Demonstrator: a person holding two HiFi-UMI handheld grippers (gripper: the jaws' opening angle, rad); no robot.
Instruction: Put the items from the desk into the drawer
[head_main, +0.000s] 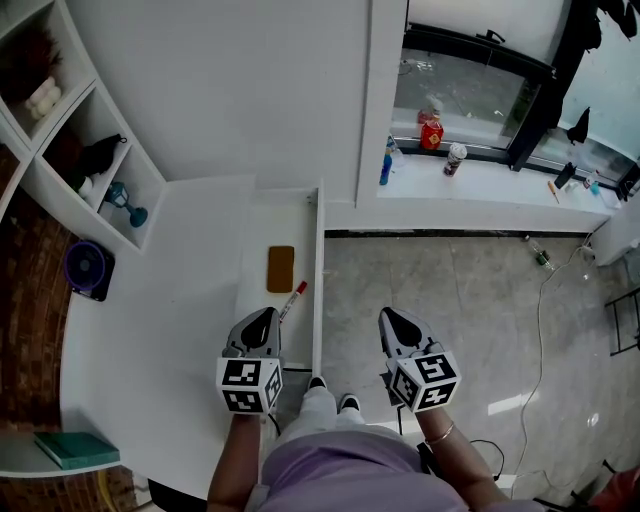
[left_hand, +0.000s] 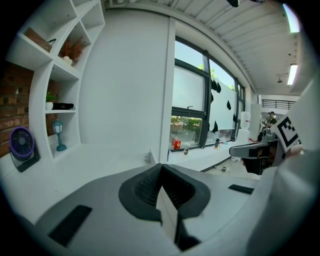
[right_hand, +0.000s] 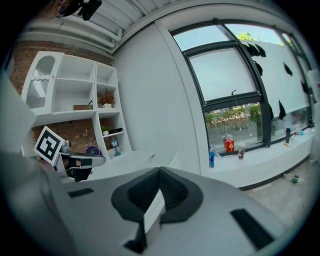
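A white drawer (head_main: 262, 225) stands pulled out from the white desk (head_main: 160, 330). Inside it lie a brown flat case (head_main: 281, 268) and a red-capped pen (head_main: 292, 300). My left gripper (head_main: 265, 317) hovers over the drawer's near end, just behind the pen, jaws together and holding nothing. My right gripper (head_main: 392, 319) hangs to the right of the drawer, above the floor, also shut and empty. The left gripper view shows my left gripper (left_hand: 161, 169) closed, and the right gripper view shows my right gripper (right_hand: 160, 172) closed the same way.
A purple fan (head_main: 86, 268) stands at the desk's left edge and a green book (head_main: 75, 449) lies near its front left. Wall shelves (head_main: 95, 150) hold a small blue lamp (head_main: 125, 203). Bottles (head_main: 431, 130) stand on the windowsill. Tiled floor (head_main: 470, 320) spreads to the right.
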